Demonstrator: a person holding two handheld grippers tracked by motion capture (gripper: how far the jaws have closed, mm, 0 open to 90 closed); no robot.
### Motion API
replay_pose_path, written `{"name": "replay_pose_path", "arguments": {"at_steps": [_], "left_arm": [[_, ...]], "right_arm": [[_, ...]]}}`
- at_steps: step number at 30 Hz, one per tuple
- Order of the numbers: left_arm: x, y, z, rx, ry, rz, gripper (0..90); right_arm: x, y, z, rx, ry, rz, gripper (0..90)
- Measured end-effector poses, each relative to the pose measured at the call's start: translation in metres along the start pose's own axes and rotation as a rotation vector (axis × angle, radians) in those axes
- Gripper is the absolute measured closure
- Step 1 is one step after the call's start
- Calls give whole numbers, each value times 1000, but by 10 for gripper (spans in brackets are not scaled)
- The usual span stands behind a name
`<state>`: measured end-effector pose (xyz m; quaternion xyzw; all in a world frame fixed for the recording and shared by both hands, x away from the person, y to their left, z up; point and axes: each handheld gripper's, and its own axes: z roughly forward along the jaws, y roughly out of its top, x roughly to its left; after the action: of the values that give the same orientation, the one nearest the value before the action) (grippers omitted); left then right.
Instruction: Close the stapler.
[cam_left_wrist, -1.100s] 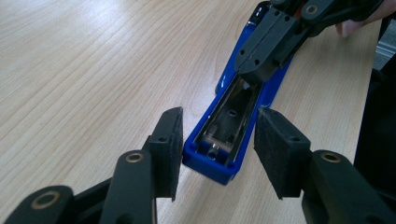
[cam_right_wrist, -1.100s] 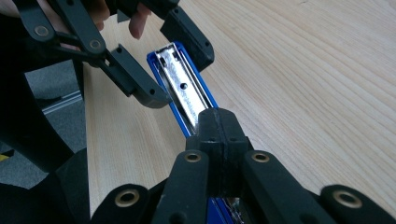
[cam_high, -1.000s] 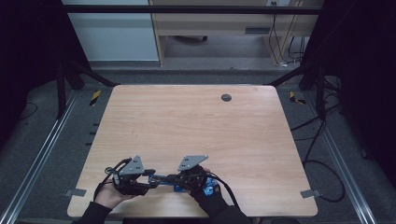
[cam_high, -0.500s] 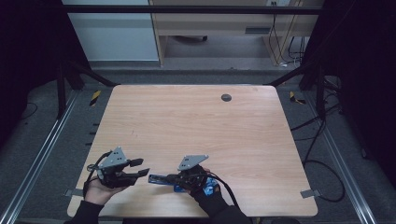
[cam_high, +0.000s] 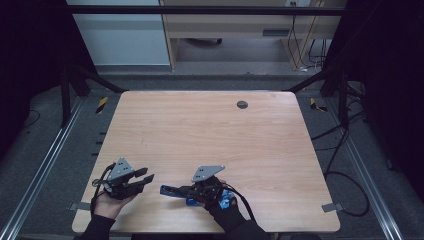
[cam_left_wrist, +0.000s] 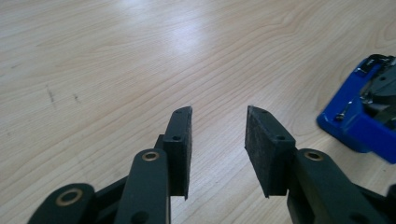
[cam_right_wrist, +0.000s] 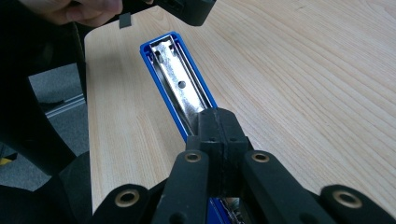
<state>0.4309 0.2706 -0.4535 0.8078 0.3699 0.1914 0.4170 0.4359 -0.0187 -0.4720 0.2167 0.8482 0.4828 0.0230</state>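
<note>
— High view, from the left: the left gripper (jaws just been closing) grips nothing, apart from the blue stapler.
— And the right gripper?
— Clenched on that stapler, near the table front edge.

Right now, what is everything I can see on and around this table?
stapler: one, blue with a metal channel, near edge of the table, clamped in the right gripper.
table: one, light wood.
grommet: one, dark, round, far side of the tabletop.
cables: several, black, on the floor to the right.
left gripper: one, black, nothing between its jaws, which have just been closing, left of the stapler.
right gripper: one, black, shut on the stapler.
</note>
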Motion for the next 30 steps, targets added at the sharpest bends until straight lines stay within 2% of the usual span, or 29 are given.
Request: {"name": "replay_pose_path", "arguments": {"at_steps": [4, 14, 30], "left_arm": [[3, -4, 2, 12, -7, -18, 628], [2, -7, 5, 30, 15, -6, 661], [2, -10, 4, 25, 32, -7, 637]], "right_arm": [[-1, 0, -2, -7, -1, 1, 900], [-2, 0, -8, -15, 2, 5, 900], [-5, -3, -23, -31, -5, 13, 900]]}}
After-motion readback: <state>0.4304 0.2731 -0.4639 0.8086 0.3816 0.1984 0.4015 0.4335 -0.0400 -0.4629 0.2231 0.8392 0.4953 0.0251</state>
